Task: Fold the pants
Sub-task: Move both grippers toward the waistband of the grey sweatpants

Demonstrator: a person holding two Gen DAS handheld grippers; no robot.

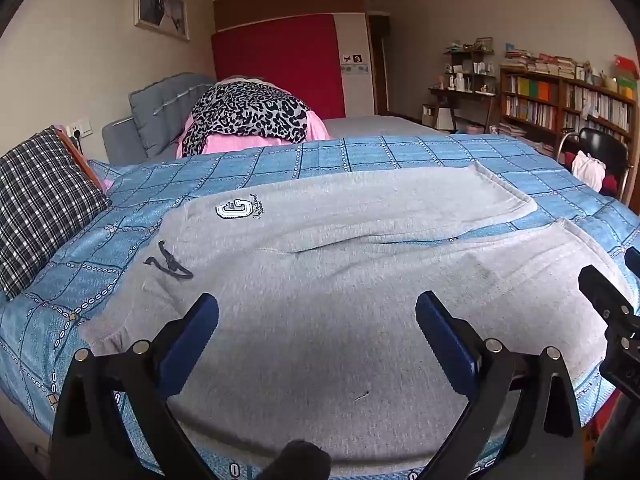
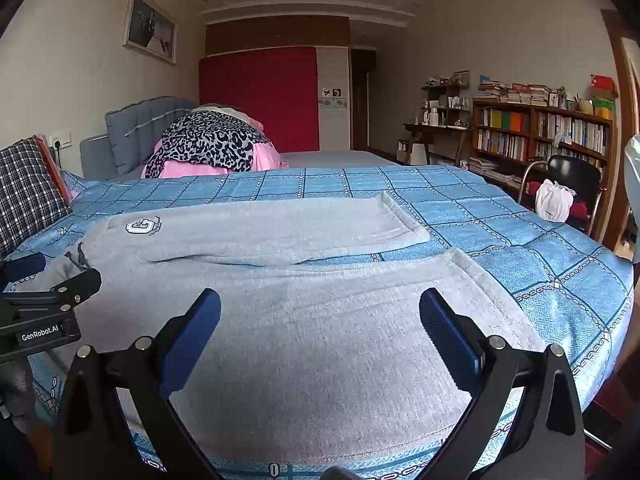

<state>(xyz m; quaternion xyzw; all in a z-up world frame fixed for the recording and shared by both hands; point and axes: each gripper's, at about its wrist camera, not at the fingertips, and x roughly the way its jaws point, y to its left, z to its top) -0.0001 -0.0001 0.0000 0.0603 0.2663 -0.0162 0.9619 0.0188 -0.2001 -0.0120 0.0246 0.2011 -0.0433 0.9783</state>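
Observation:
Grey sweatpants [image 1: 320, 264] lie flat on a bed with a blue checked cover [image 1: 360, 152]. The waistband with a dark drawstring [image 1: 168, 264] is at the left, and the two legs run to the right. A white logo patch [image 1: 234, 209] is on the far leg. My left gripper [image 1: 318, 312] is open above the near leg by the hip. My right gripper [image 2: 320, 310] is open above the near leg [image 2: 340, 320] towards its cuff. The right gripper also shows at the right edge of the left wrist view [image 1: 612, 296]. The left gripper also shows at the left edge of the right wrist view [image 2: 48, 292].
A plaid pillow [image 1: 40, 208] lies at the bed's left end. A leopard-print and pink bedding pile [image 1: 248, 116] sits behind the bed. A black chair with clothes [image 2: 568, 192] and bookshelves [image 2: 540, 132] stand at the right.

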